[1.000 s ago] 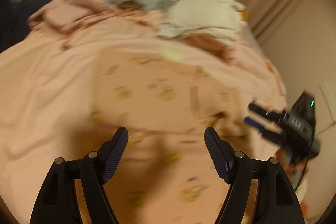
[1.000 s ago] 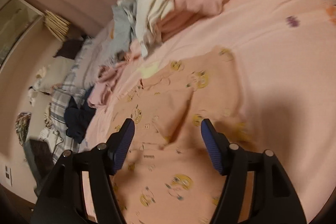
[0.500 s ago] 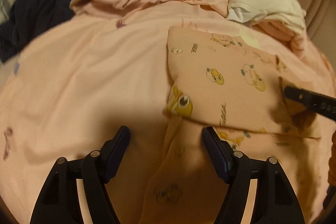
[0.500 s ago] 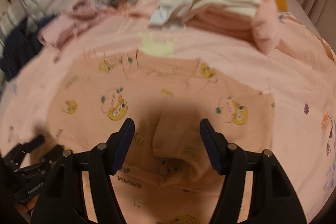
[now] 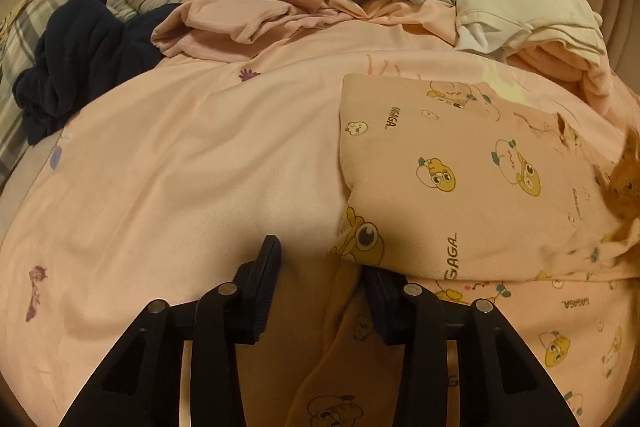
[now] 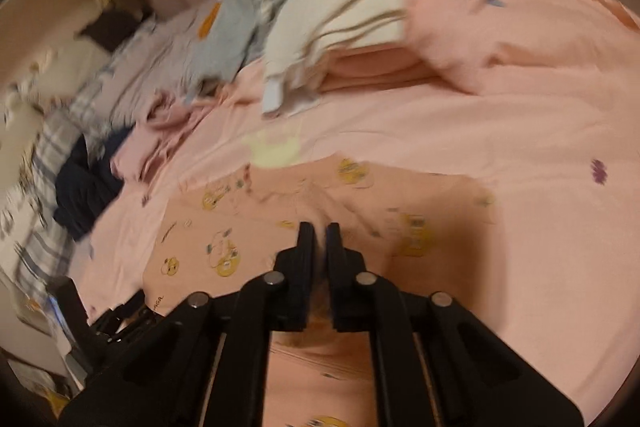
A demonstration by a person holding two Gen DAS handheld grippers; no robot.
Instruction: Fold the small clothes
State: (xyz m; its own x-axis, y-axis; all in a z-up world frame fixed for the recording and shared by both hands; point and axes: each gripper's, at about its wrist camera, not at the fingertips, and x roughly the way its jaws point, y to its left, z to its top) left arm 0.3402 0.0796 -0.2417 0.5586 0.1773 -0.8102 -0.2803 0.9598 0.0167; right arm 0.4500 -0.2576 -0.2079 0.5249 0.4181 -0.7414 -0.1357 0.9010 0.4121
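Pink printed garment (image 5: 460,183) spread on bed (image 5: 180,167), part folded. Left view: left hand-held gripper (image 5: 320,275) closing around garment's lower-left edge, not yet pinching, likely for next fold. Right view, blurred: right hand-held gripper (image 6: 319,227) nearly together, just closed, seemingly pinching fabric; contact unclear.

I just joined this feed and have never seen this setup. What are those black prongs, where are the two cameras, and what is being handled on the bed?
The prongs are the fingers of two handheld grippers; a person holds one in each hand. Each has a fisheye camera looking forward along its fingers, so each view shows its own gripper at the bottom. On the pink sheet lies a small pink cartoon-print garment, partly folded, with other clothes piled behind. The left gripper has been closing around the garment's edge; its grip looks unfinished. The right gripper has just closed, pinching the fabric.
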